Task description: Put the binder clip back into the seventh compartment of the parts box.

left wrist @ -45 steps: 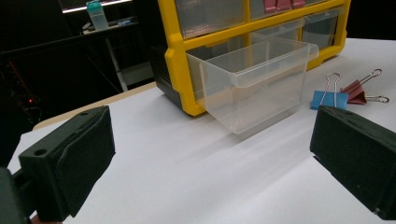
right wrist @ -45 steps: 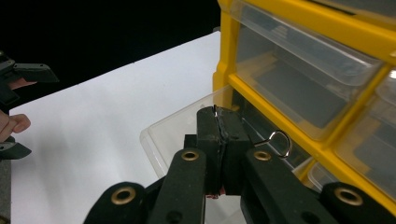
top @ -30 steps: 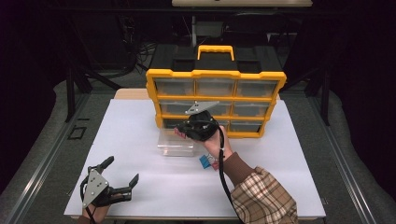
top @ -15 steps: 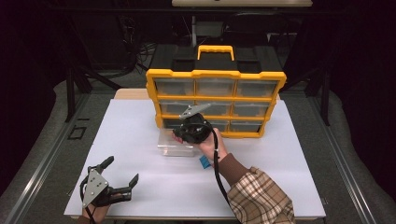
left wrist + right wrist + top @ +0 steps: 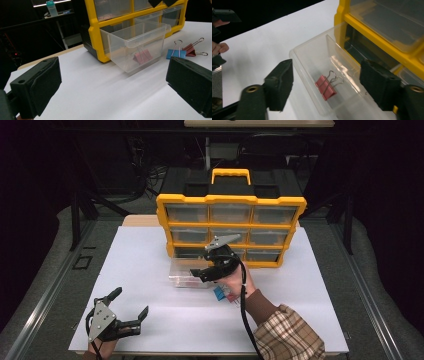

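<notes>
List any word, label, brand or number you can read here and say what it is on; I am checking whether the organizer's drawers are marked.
No readable text in any view.
Yellow organizer: frame and drawer fronts show no labels.
Clear drawer: unmarked.
Pink binder clip, blue binder clip: no print visible.
Bottle in the dark background: too small and blurred to read.

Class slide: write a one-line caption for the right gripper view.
Open right claw above a clear drawer holding a pink clip, beside the yellow organiser.
</notes>
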`<state>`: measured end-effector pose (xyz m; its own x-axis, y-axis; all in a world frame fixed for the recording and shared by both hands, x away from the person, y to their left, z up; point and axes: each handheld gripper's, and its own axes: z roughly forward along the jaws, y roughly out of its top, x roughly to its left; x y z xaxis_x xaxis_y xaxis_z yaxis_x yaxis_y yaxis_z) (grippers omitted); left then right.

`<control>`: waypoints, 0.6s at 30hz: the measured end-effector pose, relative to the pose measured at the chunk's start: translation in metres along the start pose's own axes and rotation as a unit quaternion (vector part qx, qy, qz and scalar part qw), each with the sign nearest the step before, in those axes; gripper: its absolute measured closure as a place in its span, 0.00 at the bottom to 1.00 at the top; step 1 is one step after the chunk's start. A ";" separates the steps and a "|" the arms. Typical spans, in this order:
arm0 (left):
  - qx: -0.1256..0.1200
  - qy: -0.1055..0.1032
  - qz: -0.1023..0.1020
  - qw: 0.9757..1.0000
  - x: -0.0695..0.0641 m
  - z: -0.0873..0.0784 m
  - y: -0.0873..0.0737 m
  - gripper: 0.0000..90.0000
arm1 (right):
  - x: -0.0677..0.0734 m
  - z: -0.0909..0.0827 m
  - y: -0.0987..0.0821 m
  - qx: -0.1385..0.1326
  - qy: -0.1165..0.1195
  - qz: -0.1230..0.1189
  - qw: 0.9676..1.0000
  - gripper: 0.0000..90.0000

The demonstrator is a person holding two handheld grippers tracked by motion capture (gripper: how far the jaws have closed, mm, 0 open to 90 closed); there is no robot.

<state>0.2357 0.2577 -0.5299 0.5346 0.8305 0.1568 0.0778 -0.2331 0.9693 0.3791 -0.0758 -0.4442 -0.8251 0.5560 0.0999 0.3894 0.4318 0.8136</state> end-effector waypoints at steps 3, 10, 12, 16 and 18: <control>0.001 0.000 0.001 1.000 0.000 0.000 0.000 0.00 | -0.002 -0.008 -0.008 -0.001 -0.009 0.002 1.000 0.17; 0.001 -0.001 0.000 1.000 0.000 0.000 0.000 0.00 | -0.005 -0.024 -0.026 -0.004 -0.025 0.008 1.000 0.08; 0.001 -0.001 0.000 1.000 0.000 0.001 0.000 0.00 | -0.005 -0.027 -0.030 -0.008 -0.028 0.009 1.000 0.06; 0.001 -0.001 0.000 1.000 0.000 0.001 0.000 0.00 | -0.006 -0.032 -0.040 -0.012 -0.035 0.013 0.999 0.03; 0.001 -0.001 0.000 1.000 0.000 0.001 0.000 0.00 | -0.006 -0.035 -0.045 -0.010 -0.035 0.015 0.999 0.02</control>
<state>0.2361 0.2571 -0.5303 0.5366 0.8291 0.1568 0.0798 -0.2349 0.9687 0.3519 -0.1231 -0.4613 -0.7823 0.6171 0.0854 0.4049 0.3995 0.8225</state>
